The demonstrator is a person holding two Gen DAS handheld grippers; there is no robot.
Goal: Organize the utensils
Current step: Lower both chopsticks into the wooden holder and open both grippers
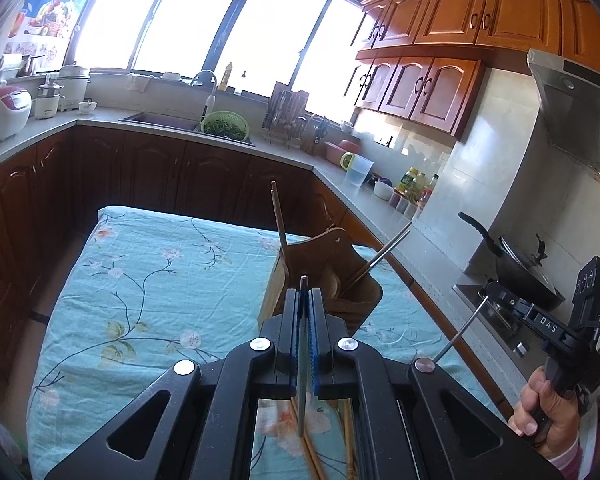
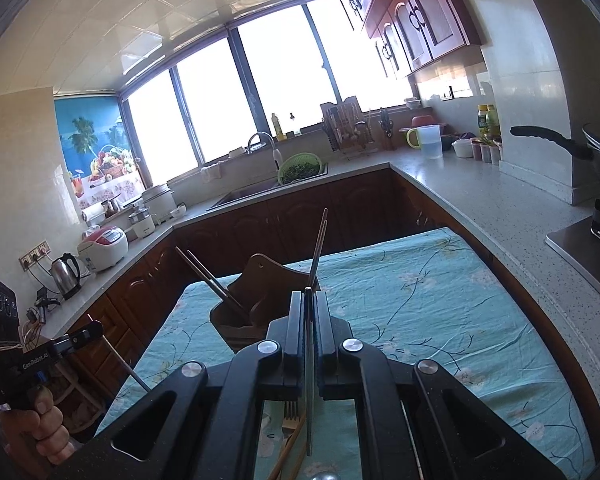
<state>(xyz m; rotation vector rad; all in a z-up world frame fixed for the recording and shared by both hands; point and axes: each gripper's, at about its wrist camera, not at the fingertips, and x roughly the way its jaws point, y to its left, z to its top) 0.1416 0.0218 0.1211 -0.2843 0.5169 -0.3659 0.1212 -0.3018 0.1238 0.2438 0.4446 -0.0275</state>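
Note:
A brown wooden utensil holder (image 1: 336, 276) stands on the table with the blue floral cloth (image 1: 148, 280); it also shows in the right wrist view (image 2: 260, 300). Chopsticks (image 1: 380, 258) lean out of it. My left gripper (image 1: 305, 300) is shut on a thin metal chopstick (image 1: 302, 392), just before the holder. My right gripper (image 2: 308, 300) is shut on a metal chopstick (image 2: 309, 412) near the holder. Wooden chopsticks (image 1: 316, 456) and a fork (image 2: 290, 420) lie on the cloth under the grippers. Each gripper also shows in the other's view, holding its stick (image 1: 460, 332).
A grey counter (image 1: 340, 184) wraps around the table, with a sink, a green colander (image 1: 225, 123), a dish rack, a jug (image 1: 358, 170) and bottles. A black wok (image 1: 520, 268) sits on the stove at right. A rice cooker (image 2: 102, 248) and kettle (image 2: 66, 270) stand at left.

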